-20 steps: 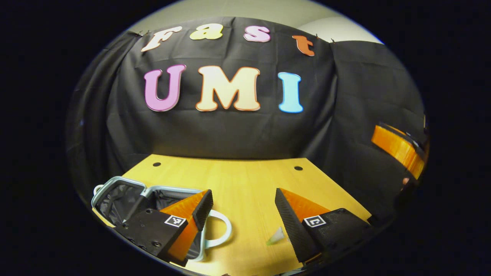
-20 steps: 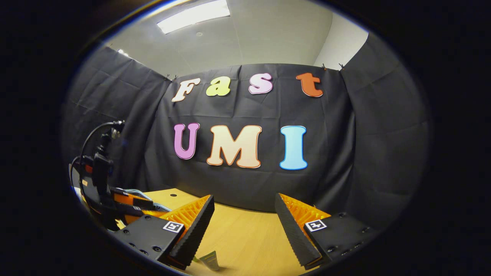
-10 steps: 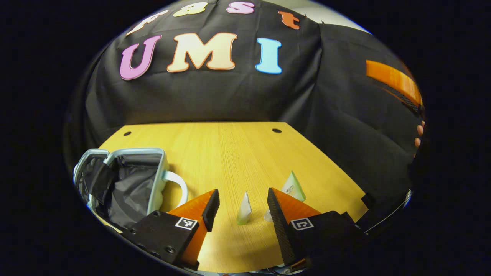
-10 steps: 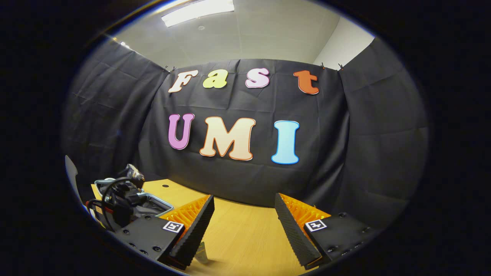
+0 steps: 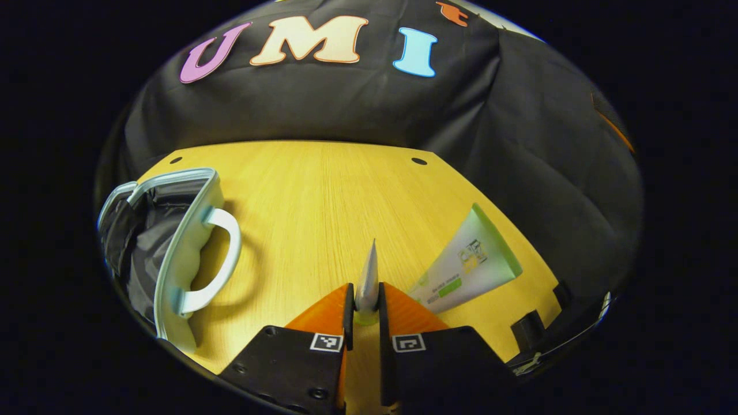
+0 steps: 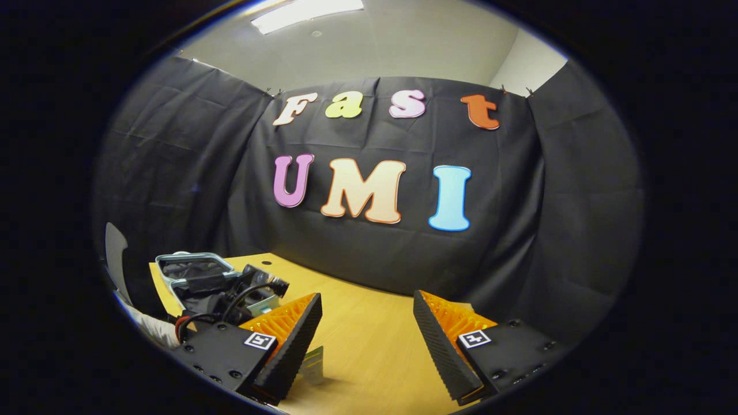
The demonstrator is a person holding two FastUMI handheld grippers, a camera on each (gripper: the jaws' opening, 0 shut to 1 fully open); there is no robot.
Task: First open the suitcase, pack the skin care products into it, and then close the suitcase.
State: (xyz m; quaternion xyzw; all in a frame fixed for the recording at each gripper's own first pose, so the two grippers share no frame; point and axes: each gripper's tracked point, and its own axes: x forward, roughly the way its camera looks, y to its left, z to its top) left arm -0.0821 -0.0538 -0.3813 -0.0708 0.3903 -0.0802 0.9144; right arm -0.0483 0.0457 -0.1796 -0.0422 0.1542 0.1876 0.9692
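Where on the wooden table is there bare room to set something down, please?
The wooden table is bare from the far edge toward the middle, between the open pale suitcase and the green-and-white tube. It is crowded near the left gripper, shut on a thin tube.

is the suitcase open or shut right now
Open: the suitcase lies on the table with its dark lining exposed inside the pale rim.
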